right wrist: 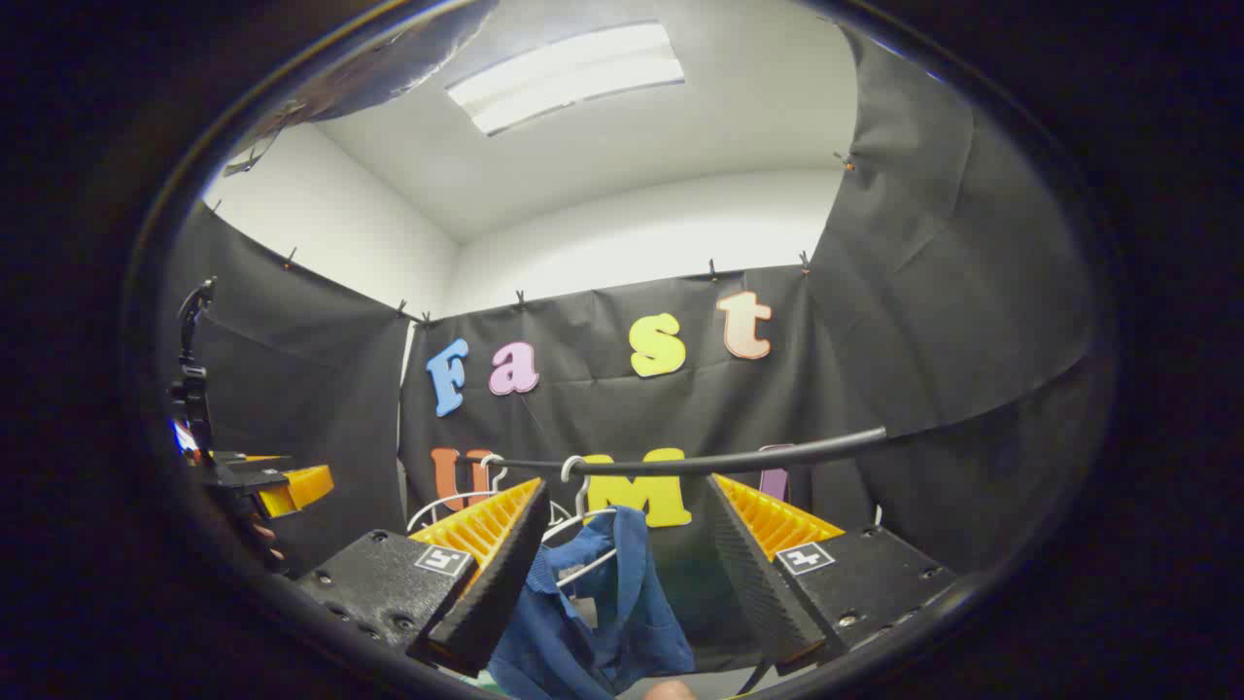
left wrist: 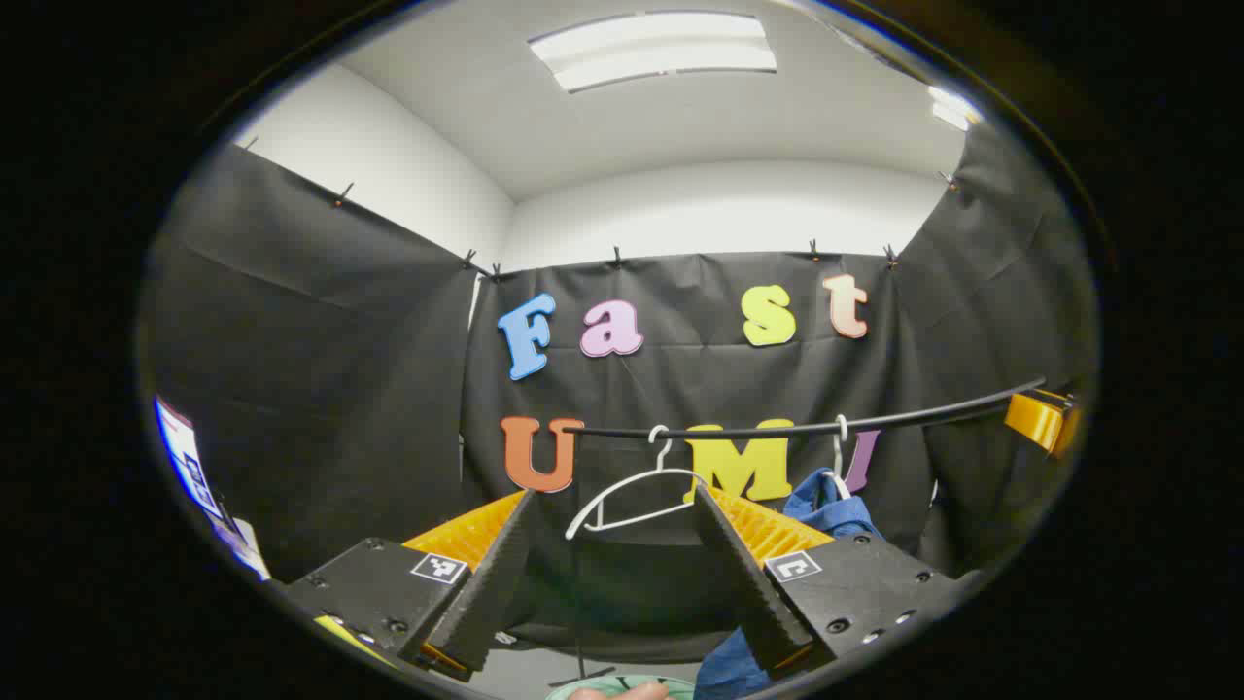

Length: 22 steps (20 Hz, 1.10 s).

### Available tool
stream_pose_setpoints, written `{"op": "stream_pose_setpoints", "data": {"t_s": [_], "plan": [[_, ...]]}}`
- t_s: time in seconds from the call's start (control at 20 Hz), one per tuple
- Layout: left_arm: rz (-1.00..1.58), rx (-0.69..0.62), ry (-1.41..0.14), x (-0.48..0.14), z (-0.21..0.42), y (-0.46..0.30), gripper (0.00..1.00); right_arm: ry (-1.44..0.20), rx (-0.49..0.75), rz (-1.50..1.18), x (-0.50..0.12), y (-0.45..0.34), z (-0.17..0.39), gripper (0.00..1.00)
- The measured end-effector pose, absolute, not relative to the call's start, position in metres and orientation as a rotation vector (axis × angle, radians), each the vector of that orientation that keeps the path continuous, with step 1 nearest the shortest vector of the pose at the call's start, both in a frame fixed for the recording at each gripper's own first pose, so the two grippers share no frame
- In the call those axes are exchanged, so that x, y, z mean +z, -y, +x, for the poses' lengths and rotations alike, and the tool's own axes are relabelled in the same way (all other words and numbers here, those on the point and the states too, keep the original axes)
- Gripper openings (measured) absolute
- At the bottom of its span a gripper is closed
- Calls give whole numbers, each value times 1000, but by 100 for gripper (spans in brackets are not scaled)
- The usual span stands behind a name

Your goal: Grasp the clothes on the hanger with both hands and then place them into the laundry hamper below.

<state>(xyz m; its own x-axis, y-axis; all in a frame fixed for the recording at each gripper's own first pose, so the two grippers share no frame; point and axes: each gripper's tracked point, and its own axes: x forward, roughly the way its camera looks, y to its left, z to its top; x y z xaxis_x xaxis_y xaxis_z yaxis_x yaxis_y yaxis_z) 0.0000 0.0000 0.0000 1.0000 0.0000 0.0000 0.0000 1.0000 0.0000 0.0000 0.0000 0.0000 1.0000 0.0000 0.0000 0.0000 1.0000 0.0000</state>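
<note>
A blue garment (right wrist: 593, 608) hangs on a white hanger (right wrist: 583, 569) from the black rail (right wrist: 700, 464). My right gripper (right wrist: 627, 486) is open, and the garment hangs between its spread fingers, close to the left finger (right wrist: 496, 583). My left gripper (left wrist: 612, 498) is open too, and beyond its gap an empty white hanger (left wrist: 632, 498) hangs on the rail (left wrist: 807, 428). The blue garment (left wrist: 826, 506) shows behind and below its right finger (left wrist: 743, 574). A pale green hamper rim (left wrist: 593, 688) peeks in at the bottom edge.
In the left gripper view the other gripper (left wrist: 1040, 418) sits at the rail's right end. The right gripper view shows the other gripper (right wrist: 282, 486) and a hand at far left, and the empty hanger (right wrist: 442, 503) left of the garment. Black cloth walls enclose the booth.
</note>
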Motion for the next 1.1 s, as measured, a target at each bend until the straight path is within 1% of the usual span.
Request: {"op": "stream_pose_setpoints", "data": {"t_s": [0.2, 0.25, 0.3, 0.35, 0.4, 0.45, 0.5, 0.6, 0.65, 0.7, 0.8, 1.1], "plan": [[21, -23, -27, -9, 5, 4, 96, -37, -35, -10, -18, 3, 11, 98], [27, -29, -31, -11, 6, 6, 100, -46, -41, -8, -22, 7, 11, 98], [32, -29, -31, -12, 8, 6, 100, -54, -47, -11, -25, 11, 12, 98], [33, -28, -32, -14, 8, 6, 96, -61, -52, -16, -29, 12, 15, 99], [26, -34, -34, -14, 8, 8, 100, -69, -57, -25, -33, 15, 16, 98], [15, -46, -35, -15, 8, 10, 96, -76, -57, -37, -36, 15, 18, 98], [8, -56, -33, -15, 9, 14, 96, -84, -58, -51, -39, 15, 19, 98], [8, -74, -41, -19, 11, 20, 100, -89, -56, -71, -43, 13, 22, 99], [11, -86, -46, -21, 11, 24, 100, -89, -57, -70, -44, 12, 22, 99], [9, -97, -48, -23, 11, 29, 92, -86, -62, -65, -45, 12, 24, 99], [-17, -123, -66, -29, 11, 40, 100, -81, -83, -53, -50, 16, 27, 98], [-83, -212, -141, -48, 11, 85, 100, -106, -128, -22, -70, 30, 38, 99]]}}
